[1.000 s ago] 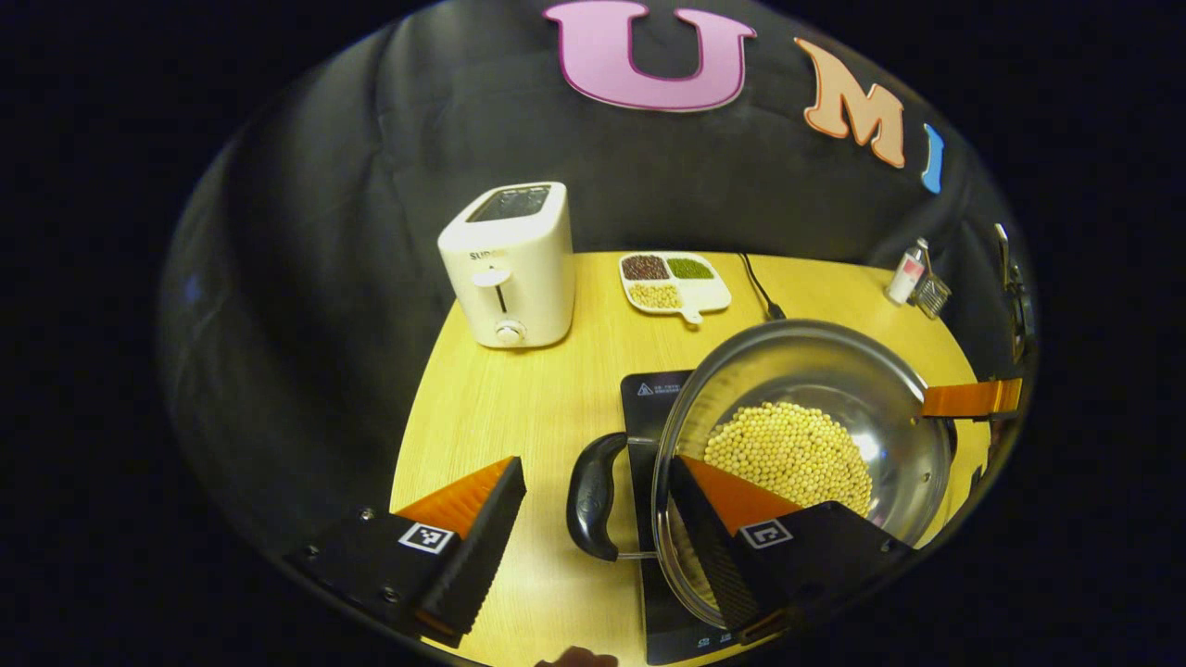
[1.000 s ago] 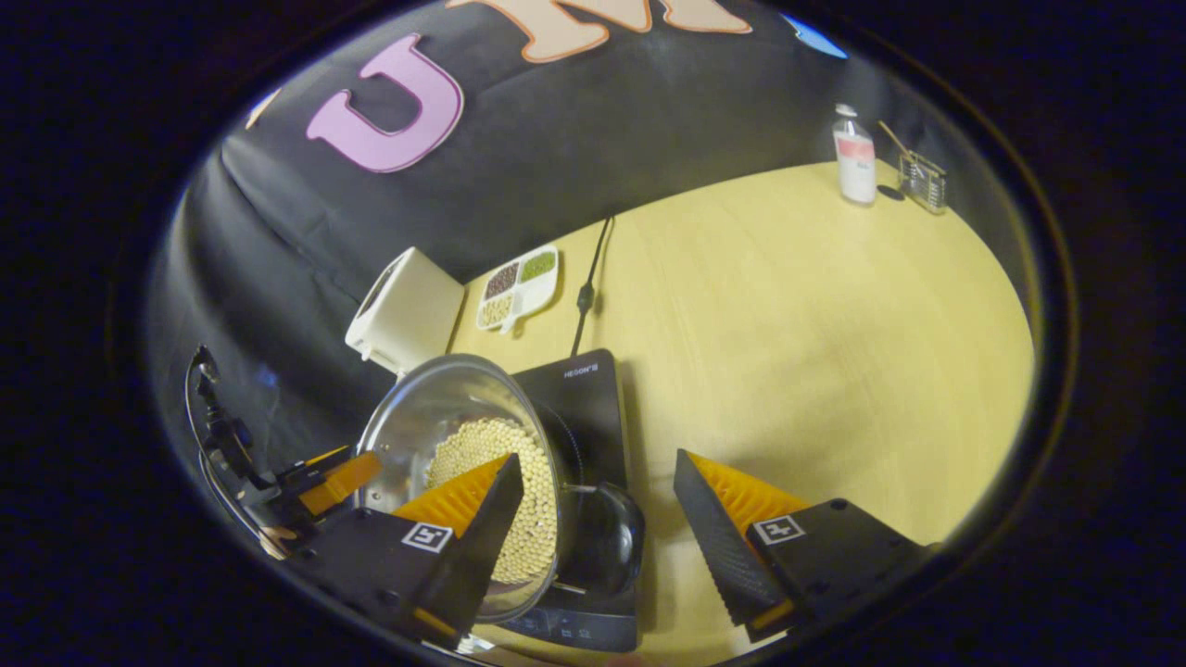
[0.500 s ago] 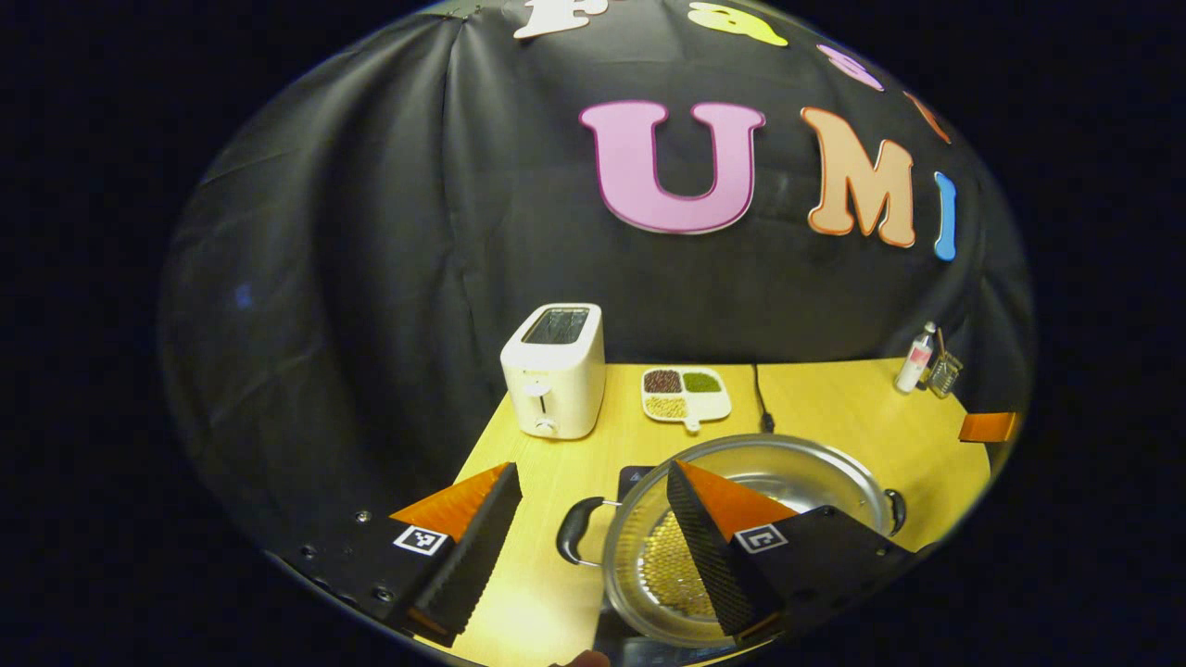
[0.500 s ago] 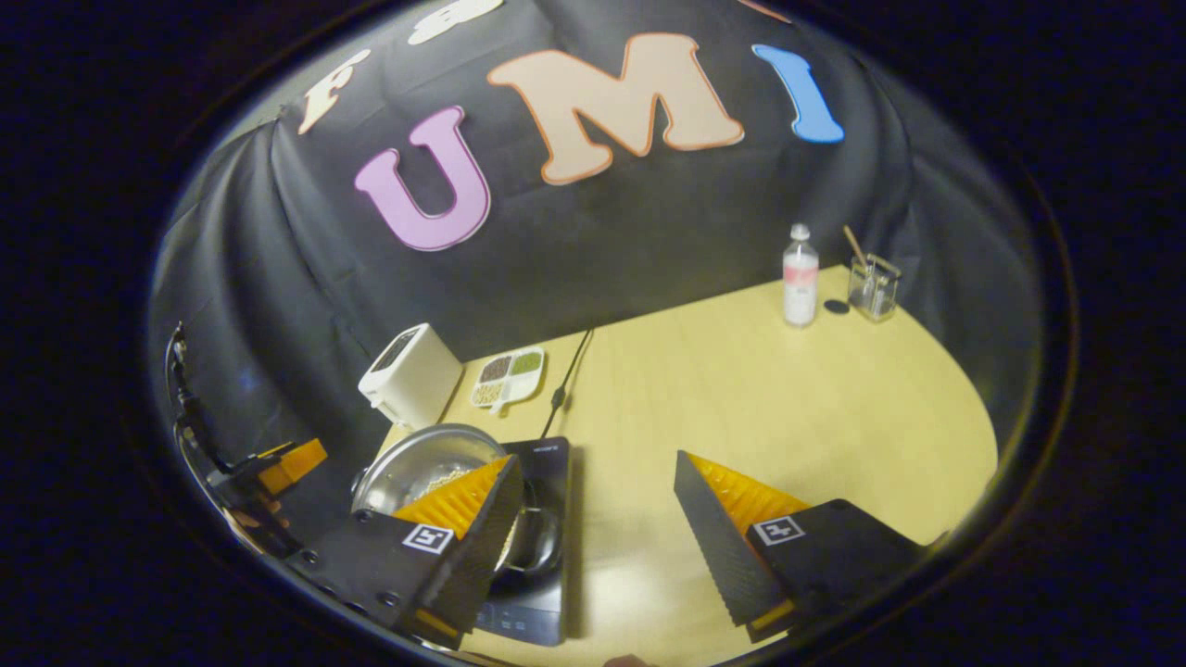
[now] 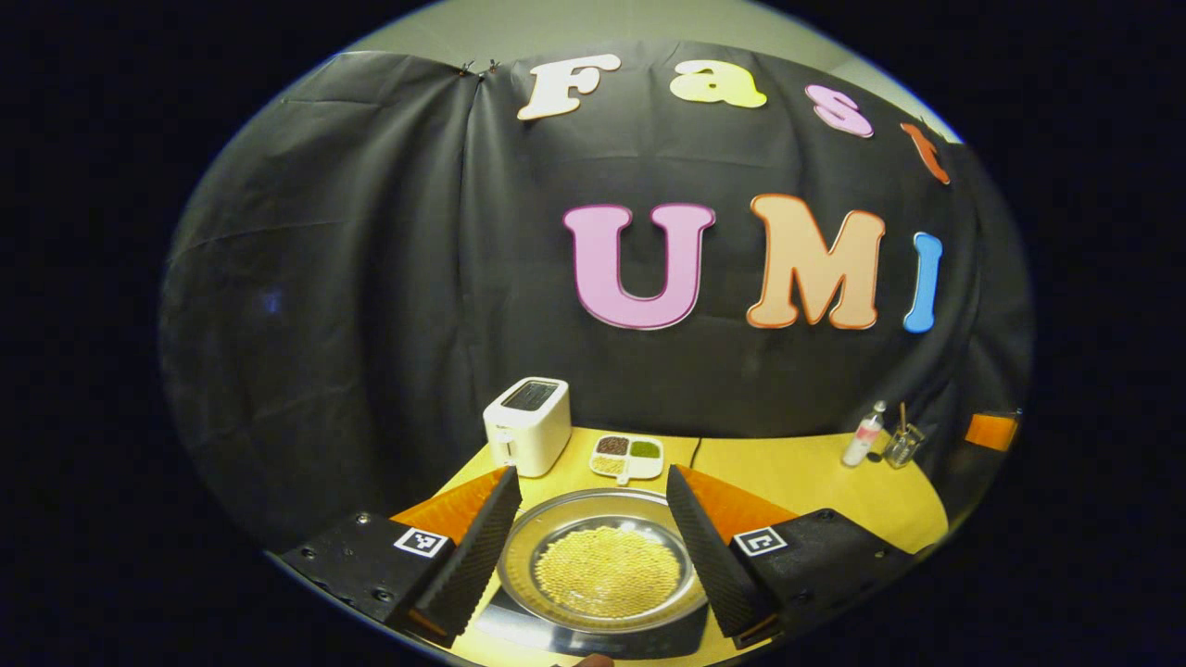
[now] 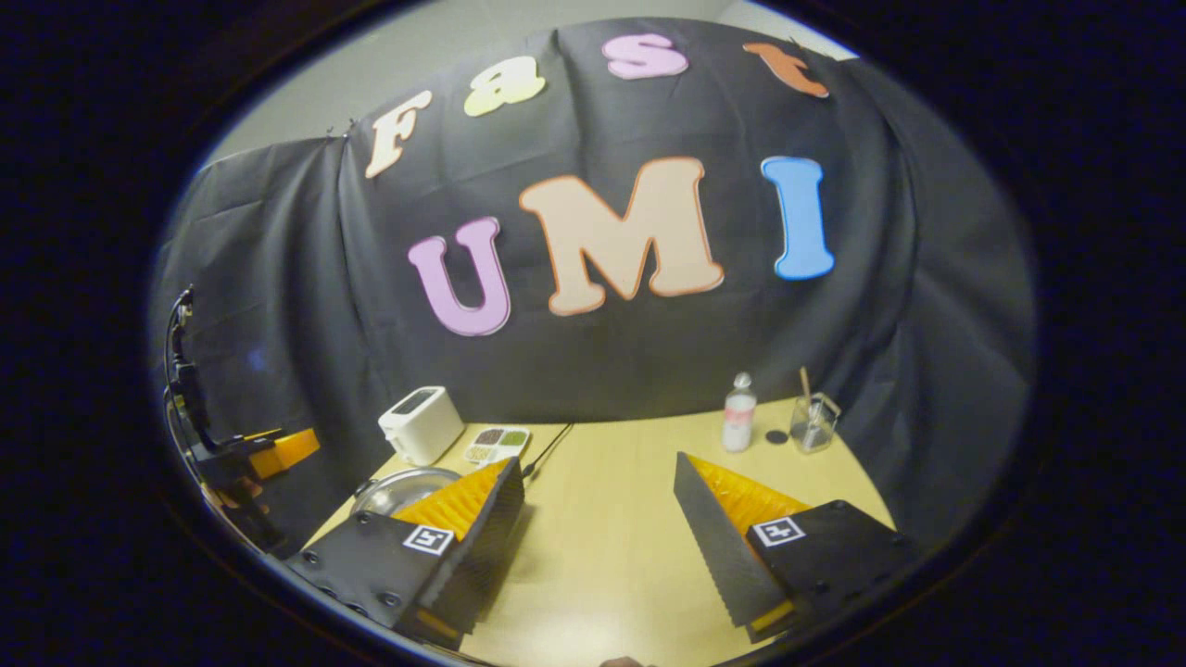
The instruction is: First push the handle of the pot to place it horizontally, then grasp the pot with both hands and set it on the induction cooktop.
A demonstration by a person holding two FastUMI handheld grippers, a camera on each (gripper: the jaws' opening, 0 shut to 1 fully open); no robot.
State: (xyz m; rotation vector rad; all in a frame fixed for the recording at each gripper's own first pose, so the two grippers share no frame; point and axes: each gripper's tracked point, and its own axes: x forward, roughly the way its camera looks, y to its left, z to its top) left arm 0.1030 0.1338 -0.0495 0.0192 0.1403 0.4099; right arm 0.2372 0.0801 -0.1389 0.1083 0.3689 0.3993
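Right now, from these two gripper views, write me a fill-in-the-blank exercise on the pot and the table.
1. The pot rests on the ____ cooktop.
2. The pot holds small ____ beans.
3. Behind the pot, beside the sectioned dish, stands a white ____.
4. The left gripper and the right gripper both have their fingers ____, holding nothing.

Missing words: induction; yellow; toaster; open

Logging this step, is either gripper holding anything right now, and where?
Nothing is held. The left gripper and right gripper are open; the pot sits free.
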